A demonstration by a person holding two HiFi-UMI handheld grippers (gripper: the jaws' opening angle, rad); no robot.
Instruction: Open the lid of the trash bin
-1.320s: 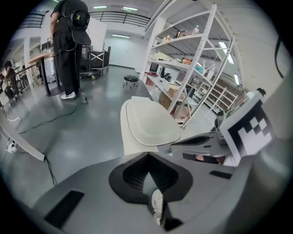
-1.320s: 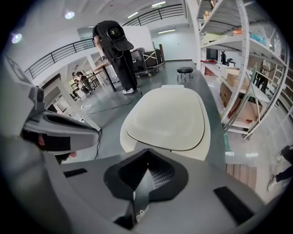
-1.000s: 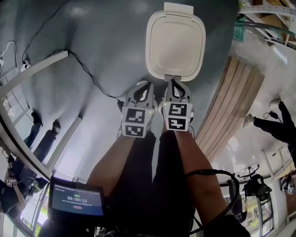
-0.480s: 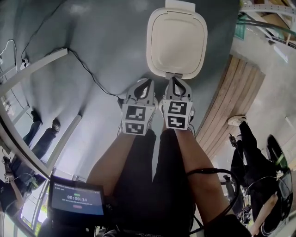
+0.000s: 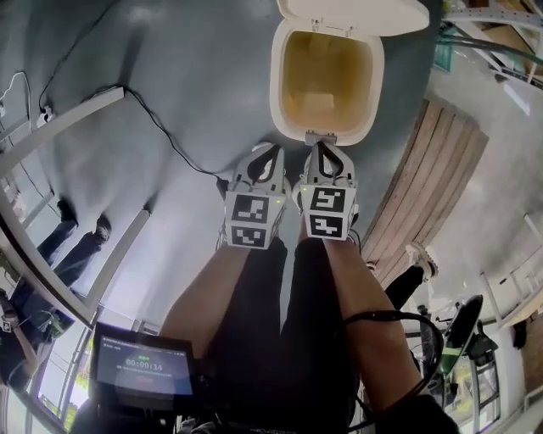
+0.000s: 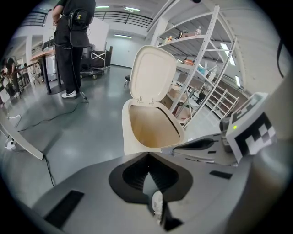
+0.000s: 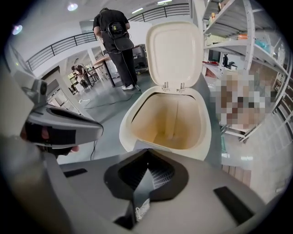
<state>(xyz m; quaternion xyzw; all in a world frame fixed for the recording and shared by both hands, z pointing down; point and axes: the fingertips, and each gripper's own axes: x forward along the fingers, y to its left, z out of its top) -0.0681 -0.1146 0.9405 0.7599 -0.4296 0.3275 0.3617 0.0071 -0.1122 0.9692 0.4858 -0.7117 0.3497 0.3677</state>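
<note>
Most of the job is looking done: the trash bin (image 5: 284,102) is standing on the grey floor (image 5: 170,68) just ahead of you, near the edge where the wooden boards (image 5: 424,186) begin, and its lid (image 5: 352,15) is leaning upright off the rear hinge, baring an empty yellowish inside. Your right gripper (image 5: 321,147) is resting its tip at the grey tab (image 5: 316,136) on the bin's front rim, jaws closed together on nothing, while your left gripper (image 5: 271,153) is hovering just beside it, likewise closed and empty. Little is remaining, I judge, beyond drawing both grippers away.
</note>
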